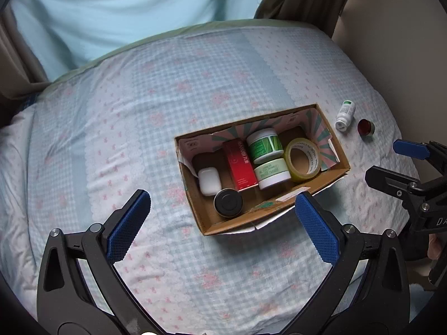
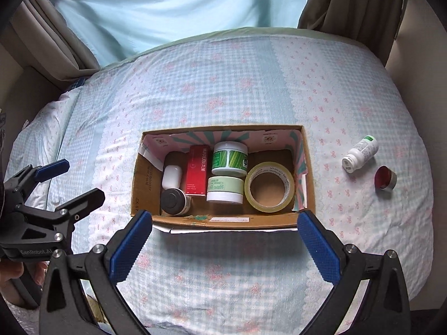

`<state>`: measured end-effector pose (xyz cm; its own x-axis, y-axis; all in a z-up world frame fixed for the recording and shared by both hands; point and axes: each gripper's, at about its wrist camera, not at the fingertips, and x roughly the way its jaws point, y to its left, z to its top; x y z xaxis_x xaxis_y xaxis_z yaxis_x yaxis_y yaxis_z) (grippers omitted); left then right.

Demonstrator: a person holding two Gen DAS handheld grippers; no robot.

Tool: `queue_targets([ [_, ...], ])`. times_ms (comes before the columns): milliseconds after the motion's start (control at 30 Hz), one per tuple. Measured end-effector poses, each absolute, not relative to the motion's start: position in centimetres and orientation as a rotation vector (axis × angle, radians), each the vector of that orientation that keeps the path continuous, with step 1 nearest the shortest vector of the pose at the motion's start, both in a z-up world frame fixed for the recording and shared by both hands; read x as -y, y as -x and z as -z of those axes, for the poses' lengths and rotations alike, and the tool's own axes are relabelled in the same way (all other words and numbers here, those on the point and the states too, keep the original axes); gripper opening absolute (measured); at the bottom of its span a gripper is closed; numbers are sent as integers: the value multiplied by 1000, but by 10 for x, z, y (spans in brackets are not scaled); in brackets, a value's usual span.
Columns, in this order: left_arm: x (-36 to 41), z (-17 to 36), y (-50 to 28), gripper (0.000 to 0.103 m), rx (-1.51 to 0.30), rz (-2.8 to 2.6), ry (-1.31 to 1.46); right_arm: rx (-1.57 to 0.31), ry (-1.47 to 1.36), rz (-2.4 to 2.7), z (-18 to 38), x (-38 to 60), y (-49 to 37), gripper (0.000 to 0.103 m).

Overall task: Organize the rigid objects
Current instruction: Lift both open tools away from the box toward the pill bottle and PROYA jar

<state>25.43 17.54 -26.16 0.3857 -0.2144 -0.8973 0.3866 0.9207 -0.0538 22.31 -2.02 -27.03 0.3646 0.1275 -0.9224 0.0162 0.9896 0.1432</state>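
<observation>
An open cardboard box [image 1: 223, 224] [image 2: 308, 167] sits on the bed. It holds a white case [image 2: 171, 177], a dark round jar [image 2: 173, 201], a red carton [image 2: 197, 173], two green-and-white jars [image 2: 229, 158] [image 2: 225, 189] and a tape roll [image 2: 269, 187]. A white pill bottle [image 2: 359, 153] [image 1: 345, 115] and a small red-topped jar [image 2: 385, 178] [image 1: 366, 127] lie on the bed right of the box. My left gripper [image 1: 223, 212] is open and empty, just before the box. My right gripper [image 2: 225, 230] is open and empty at the box's near wall.
The bed [image 2: 223, 89] has a checked blue-and-pink cover. Curtains [image 2: 156, 2] hang behind it. A wall stands to the right. The right gripper shows at the right edge of the left wrist view [image 1: 396, 164], the left gripper at the left edge of the right wrist view [image 2: 75, 181].
</observation>
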Motion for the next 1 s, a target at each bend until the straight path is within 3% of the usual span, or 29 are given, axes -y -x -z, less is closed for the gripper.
queue_targets([
  [267,-126,209,-242,103,-982,488,-192,-1121,-226,107,214,80,-193,103],
  [467,-64,202,-249,103,-986,534,-222,-1075,-239,200,198,136,-184,103],
  [1000,158,263,-323,103,-1126,720,-437,-1106,-390,290,272,297,-193,103],
])
